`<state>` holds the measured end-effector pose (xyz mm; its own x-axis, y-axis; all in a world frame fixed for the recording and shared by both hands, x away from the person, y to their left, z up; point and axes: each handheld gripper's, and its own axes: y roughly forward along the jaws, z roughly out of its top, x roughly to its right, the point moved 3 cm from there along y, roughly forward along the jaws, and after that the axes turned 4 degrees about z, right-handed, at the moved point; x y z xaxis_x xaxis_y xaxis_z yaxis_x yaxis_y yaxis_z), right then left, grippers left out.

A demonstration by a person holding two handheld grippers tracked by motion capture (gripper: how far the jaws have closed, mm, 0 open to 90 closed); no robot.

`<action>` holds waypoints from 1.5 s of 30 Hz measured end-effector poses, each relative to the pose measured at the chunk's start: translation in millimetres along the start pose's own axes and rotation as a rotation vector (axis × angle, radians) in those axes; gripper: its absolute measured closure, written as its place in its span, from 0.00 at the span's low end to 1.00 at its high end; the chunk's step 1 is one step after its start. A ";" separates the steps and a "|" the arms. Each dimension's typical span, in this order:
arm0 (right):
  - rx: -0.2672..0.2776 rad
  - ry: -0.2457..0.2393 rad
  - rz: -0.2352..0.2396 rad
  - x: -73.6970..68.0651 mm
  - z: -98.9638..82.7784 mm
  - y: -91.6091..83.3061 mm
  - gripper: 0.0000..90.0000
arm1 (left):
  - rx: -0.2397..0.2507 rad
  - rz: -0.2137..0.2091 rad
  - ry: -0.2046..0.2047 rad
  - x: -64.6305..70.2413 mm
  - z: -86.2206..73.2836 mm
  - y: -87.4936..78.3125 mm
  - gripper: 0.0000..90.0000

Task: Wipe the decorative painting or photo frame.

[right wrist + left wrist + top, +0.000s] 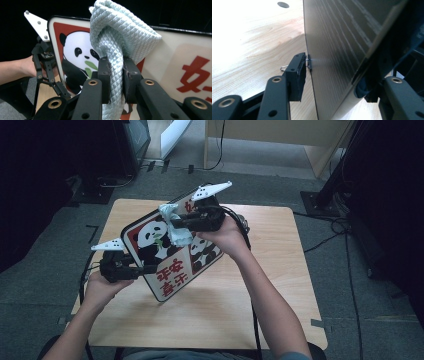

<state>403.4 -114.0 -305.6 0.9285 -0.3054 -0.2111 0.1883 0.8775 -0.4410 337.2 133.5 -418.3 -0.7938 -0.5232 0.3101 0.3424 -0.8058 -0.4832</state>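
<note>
A flat board (167, 272) printed with pandas and red characters stands tilted above the wooden table (260, 285), its lower corner near the tabletop. My left gripper (142, 269) is at its left edge. In the left gripper view the board (337, 37) runs edge-on between the jaws of that gripper (334, 80), which stand apart; one pad (298, 72) sits just beside a small metal clip (309, 62). My right gripper (116, 65) is shut on a bunched pale blue quilted cloth (120, 32) held against the panda face of the board (75, 50). The cloth (181, 239) lies near the board's top.
Grey carpet surrounds the table. A light wooden piece of furniture (280, 132) stands at the back, and black stand bases (95, 192) and cables (330, 227) lie on the floor. A round hole (283, 4) marks the tabletop. The left gripper (47, 72) appears beyond the board's edge.
</note>
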 end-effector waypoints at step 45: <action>-0.056 0.046 0.018 5.6 -35.9 17.1 0.88 | 0.017 -0.002 0.008 2.9 1.3 -5.8 0.71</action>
<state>400.4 -114.0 -345.6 0.9156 -0.3079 -0.2587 0.1526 0.8611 -0.4849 333.6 136.3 -413.5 -0.7981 -0.5199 0.3044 0.3495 -0.8112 -0.4689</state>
